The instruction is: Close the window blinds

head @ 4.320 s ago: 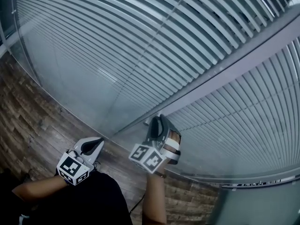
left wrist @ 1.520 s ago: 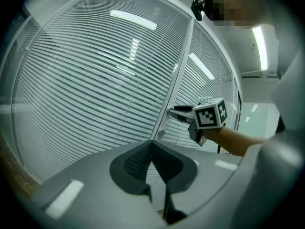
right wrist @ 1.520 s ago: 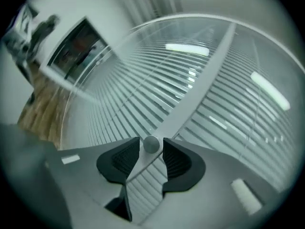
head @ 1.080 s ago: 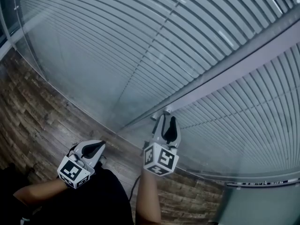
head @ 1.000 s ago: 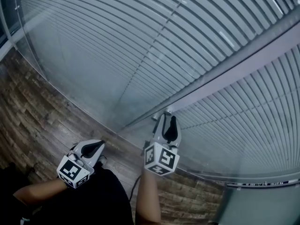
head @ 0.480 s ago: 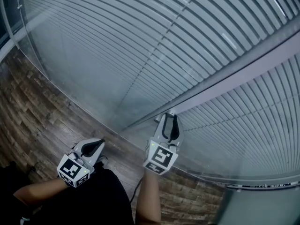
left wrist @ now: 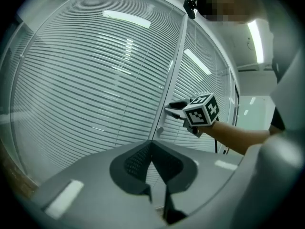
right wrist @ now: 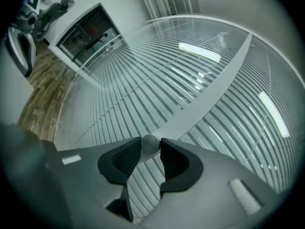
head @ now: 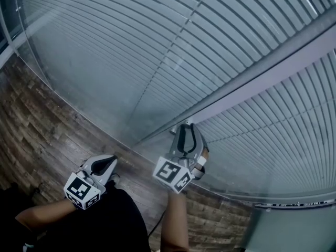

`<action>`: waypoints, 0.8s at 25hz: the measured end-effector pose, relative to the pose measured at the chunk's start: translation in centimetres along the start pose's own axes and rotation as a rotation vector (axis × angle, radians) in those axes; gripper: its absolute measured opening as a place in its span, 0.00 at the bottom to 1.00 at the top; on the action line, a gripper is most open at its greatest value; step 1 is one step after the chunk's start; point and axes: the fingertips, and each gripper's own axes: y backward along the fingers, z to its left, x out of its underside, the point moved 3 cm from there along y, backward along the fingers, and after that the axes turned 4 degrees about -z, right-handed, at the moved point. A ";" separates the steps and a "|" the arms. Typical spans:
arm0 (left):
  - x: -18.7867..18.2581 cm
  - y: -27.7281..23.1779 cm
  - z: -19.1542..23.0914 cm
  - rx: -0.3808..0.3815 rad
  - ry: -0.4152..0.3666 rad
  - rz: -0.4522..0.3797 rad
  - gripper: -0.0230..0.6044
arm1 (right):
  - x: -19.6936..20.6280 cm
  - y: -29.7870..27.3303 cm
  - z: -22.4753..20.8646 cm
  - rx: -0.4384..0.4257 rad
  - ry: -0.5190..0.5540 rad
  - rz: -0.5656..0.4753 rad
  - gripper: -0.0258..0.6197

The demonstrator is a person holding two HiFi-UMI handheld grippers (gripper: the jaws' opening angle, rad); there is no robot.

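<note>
In the head view, the window blinds [head: 157, 46] lay behind smooth glass: thin, flat grey slats in close rows, split by a pale, straight-edged metal frame bar [head: 273, 67]. The right hand-held gripper [head: 185, 129] reached up to that bar. The left hand-held gripper [head: 111, 160] hung well apart from it over the wood-plank floor [head: 37, 125], with open room around it.

In the left gripper view, its dark ribbed pads met at the tips, pinching nothing.

In the right gripper view, a small round metal knob [right wrist: 150, 143] on the bar sat between the textured pads. The jaws had just been closing and pressed on both its sides.
</note>
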 end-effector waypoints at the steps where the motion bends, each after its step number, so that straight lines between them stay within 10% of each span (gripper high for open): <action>1: 0.1 0.1 0.0 -0.001 0.000 -0.002 0.04 | 0.0 0.0 0.1 -0.003 0.032 0.006 0.24; 11: 0.1 0.4 0.5 -0.012 0.005 -0.002 0.04 | 0.0 -0.3 0.7 -0.054 0.298 0.064 0.24; 20: -0.4 0.6 0.7 -0.017 0.009 -0.008 0.04 | -1.2 0.9 -0.8 0.003 -0.079 -0.025 0.25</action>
